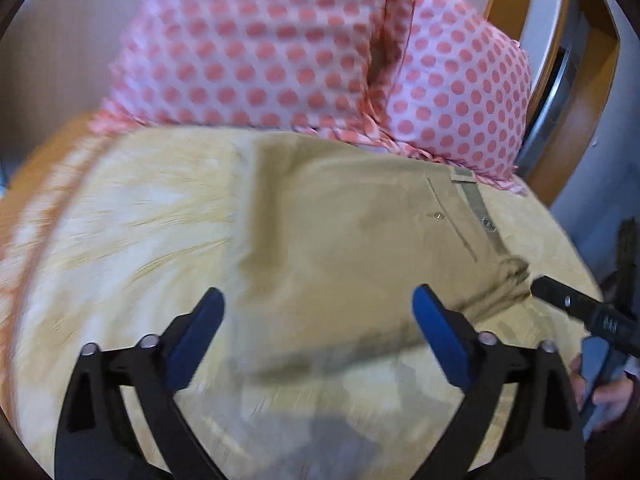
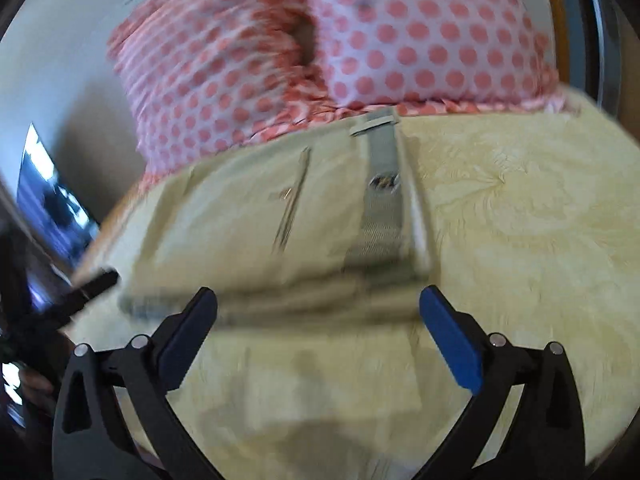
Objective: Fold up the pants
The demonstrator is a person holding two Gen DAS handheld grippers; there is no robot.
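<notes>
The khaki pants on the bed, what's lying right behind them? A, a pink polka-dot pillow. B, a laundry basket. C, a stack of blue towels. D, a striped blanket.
A: a pink polka-dot pillow lies against the far edge of the folded khaki pants, and the right wrist view shows the same pillow behind them.

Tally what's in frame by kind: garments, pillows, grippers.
Khaki pants: 1
Pink polka-dot pillows: 2
Grippers, both open and empty: 2, left gripper, right gripper
Total: 5, all over the yellow bedspread
</notes>
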